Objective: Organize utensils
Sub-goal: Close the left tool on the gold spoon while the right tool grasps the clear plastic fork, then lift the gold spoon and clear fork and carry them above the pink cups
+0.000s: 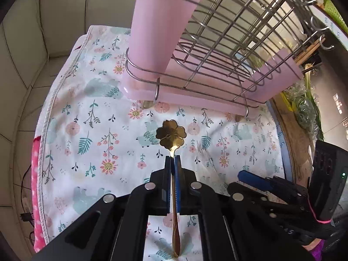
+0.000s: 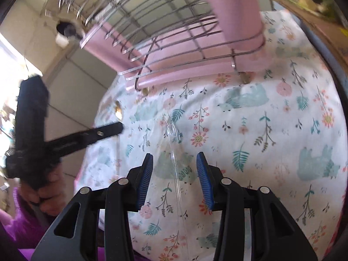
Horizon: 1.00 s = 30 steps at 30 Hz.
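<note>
While my left gripper (image 1: 173,158) is clamped on the gold spoon (image 1: 171,138), pads pressed on its thin stem just behind the flower-shaped bowl, my right gripper (image 2: 175,174) hangs with jaws apart over a clear plastic fork (image 2: 175,158) lying flat on the floral cloth (image 2: 271,130). Nothing is held on that side; the fork's handle runs between the two blue pads without touching either.

I judge the spoon to be light, stiff and slick metal. Held this near the bowl, its long handle trails back under my wrist, so it could pivot in the pads if I swing it fast.

I expect the fork to be very light, brittle and hard to see against the print. It lies low on soft cloth, so I should take it across the handle, squarely, and close gently; a hard squeeze could snap it or flick it away.

Beyond both stands the wire rack (image 1: 228,43) with its pink cup (image 1: 156,37), well apart from the spoon and probably where the utensils belong.
</note>
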{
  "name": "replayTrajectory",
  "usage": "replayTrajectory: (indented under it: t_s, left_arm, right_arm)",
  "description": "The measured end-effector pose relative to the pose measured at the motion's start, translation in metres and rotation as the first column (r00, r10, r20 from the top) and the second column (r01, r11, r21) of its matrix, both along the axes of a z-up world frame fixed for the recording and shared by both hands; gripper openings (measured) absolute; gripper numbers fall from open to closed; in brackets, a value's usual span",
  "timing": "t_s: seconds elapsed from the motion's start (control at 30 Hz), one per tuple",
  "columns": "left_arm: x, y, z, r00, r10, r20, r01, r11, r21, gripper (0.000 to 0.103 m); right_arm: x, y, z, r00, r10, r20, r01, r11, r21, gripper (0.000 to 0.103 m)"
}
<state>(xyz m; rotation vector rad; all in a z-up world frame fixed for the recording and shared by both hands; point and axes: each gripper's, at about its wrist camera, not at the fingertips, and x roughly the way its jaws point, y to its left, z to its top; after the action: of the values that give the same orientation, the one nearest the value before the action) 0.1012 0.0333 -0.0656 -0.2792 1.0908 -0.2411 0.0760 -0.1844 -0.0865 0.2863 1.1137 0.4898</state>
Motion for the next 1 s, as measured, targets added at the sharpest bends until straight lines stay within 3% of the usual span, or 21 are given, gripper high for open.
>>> replayTrajectory:
  t_s: [0.13, 0.27, 0.37, 0.43, 0.57, 0.73, 1.0]
  left_arm:
    - [-0.012, 0.013, 0.011, 0.999, -0.003, 0.048, 0.004, 1.0, -0.018, 0.002]
    - [-0.019, 0.027, 0.017, 0.997, 0.001, 0.071, 0.001, 0.999, -0.036, 0.001]
    - [-0.019, 0.031, 0.014, 0.996, 0.008, 0.084, -0.003, 0.999, -0.053, 0.001]
    - [-0.02, 0.035, 0.016, 0.995, 0.014, 0.102, -0.006, 0.997, -0.07, 0.001]
    - [-0.024, 0.039, 0.025, 0.989, 0.019, 0.148, -0.006, 0.997, -0.082, 0.001]
    - [-0.031, 0.042, 0.045, 0.975, 0.041, 0.219, -0.022, 0.996, -0.086, 0.001]
    - [-0.045, 0.042, 0.086, 0.93, 0.078, 0.358, -0.044, 0.994, -0.103, 0.001]
  right_arm:
    - [0.006, 0.035, -0.002, 0.997, 0.075, 0.001, -0.074, 0.983, -0.167, 0.04]
    - [0.013, 0.062, -0.01, 0.993, 0.117, -0.012, -0.114, 0.939, -0.326, 0.022]
    - [0.015, 0.073, -0.016, 0.991, 0.134, -0.021, -0.132, 0.91, -0.394, 0.016]
    - [0.014, 0.076, -0.015, 0.991, 0.13, -0.015, -0.125, 0.904, -0.409, 0.006]
    - [0.013, 0.068, -0.008, 0.997, 0.078, 0.028, -0.063, 0.932, -0.357, 0.005]
    - [-0.001, 0.041, 0.023, 0.989, 0.002, 0.145, 0.026, 0.981, -0.19, 0.005]
    - [-0.025, -0.004, 0.074, 0.931, -0.137, 0.338, 0.143, 0.99, 0.009, 0.005]
